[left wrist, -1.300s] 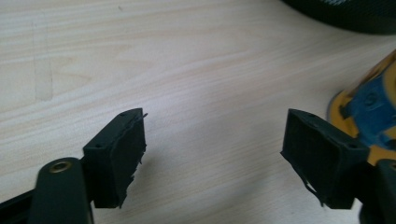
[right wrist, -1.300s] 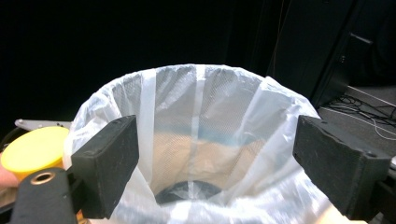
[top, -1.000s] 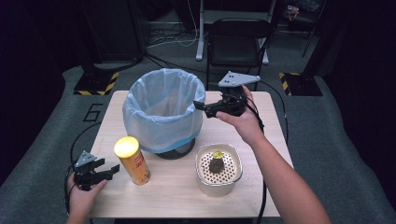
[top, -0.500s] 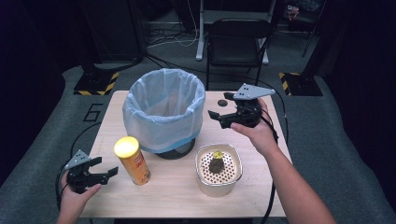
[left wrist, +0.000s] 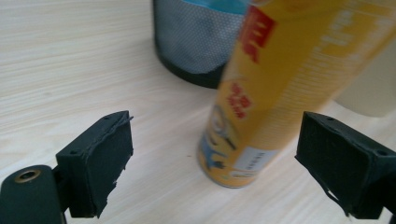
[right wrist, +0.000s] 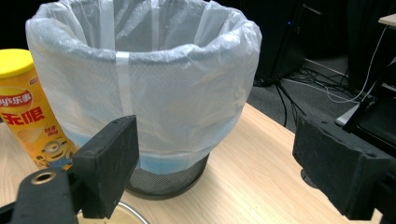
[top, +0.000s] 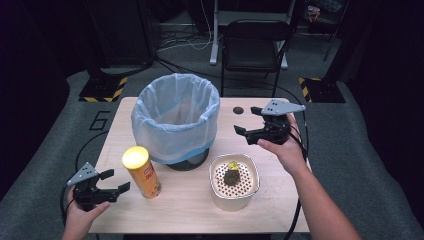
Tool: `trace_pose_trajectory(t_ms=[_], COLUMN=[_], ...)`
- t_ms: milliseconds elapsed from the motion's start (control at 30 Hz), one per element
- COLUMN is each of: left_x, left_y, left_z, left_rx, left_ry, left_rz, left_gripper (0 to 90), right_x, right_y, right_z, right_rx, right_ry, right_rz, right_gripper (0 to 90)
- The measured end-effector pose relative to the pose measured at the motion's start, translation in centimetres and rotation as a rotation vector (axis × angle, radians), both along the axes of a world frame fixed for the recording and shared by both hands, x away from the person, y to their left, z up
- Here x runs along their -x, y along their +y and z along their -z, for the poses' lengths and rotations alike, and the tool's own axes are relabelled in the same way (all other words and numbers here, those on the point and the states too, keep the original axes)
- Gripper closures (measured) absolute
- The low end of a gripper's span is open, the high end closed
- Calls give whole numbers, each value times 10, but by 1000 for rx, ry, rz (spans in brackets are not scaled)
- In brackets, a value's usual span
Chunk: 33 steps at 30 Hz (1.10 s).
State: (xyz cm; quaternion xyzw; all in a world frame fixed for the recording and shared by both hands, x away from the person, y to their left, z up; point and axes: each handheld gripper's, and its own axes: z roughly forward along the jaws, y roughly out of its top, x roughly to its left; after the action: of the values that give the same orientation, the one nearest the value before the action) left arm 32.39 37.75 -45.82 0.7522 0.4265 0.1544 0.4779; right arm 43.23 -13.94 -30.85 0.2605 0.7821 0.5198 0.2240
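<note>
A mesh waste bin [top: 176, 120] lined with a pale plastic bag stands at the table's middle back; it also looms in the right gripper view [right wrist: 144, 88]. A yellow chip can [top: 141, 171] stands upright left of it, seen close in the left gripper view [left wrist: 275, 88]. My left gripper [top: 114, 181] is open near the front left corner, its jaws wide on either side of the can but short of it. My right gripper [top: 242, 132] is open and empty, held right of the bin. A white bowl [top: 234, 181] holds a dark scrap and a yellow bit.
A small dark hole [top: 238, 110] marks the tabletop [top: 185, 210] behind the right gripper. Beyond the table stands a black chair [top: 255, 45], with yellow-black striped stand feet [top: 102, 90] on the grey floor.
My right gripper has drawn back from the bin's rim to the right and lower, toward the bowl's side. The left gripper has shifted slightly toward the can.
</note>
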Motion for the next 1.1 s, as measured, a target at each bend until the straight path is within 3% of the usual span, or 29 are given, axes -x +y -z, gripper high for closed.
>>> trace_pose_trajectory(t_ms=[200, 233, 467, 633, 733, 767, 933, 1033, 1067, 1100], left_x=[0, -1, -7, -16, -19, -21, -23, -24, -25, -25], left_y=[-16, -19, -36, -43, -48, -47, -51, -53, -54, -54], left_z=[3, 3, 12, 20, 24, 24, 27, 27, 28, 27], left_rx=[31, 12, 1, -32, -43, -66, -24, -37, -56, -64], left_ry=[9, 1, 0, 24, 6, 0, -16, -2, -22, -16], left_rz=[21, 32, 55, 75, 65, 74, 56, 73, 66, 70], left_gripper=[91, 91, 71, 71, 71, 71, 69, 69, 69, 69], right_x=[0, 1, 3, 5, 5, 5, 7, 8, 8, 9], right_y=[-6, -7, -16, -21, -24, -26, -32, -34, -35, -36], right_z=[6, 7, 13, 18, 23, 24, 30, 34, 34, 35], right_rx=[-2, -3, -13, -22, -20, -20, -28, -37, -34, -36], right_ry=[7, 14, 15, 18, 35, 38, 46, 46, 45, 48], right_rz=[7, 10, 24, 31, 41, 44, 57, 69, 65, 71], right_gripper=[142, 142, 142, 142, 142, 142, 142, 142, 142, 142])
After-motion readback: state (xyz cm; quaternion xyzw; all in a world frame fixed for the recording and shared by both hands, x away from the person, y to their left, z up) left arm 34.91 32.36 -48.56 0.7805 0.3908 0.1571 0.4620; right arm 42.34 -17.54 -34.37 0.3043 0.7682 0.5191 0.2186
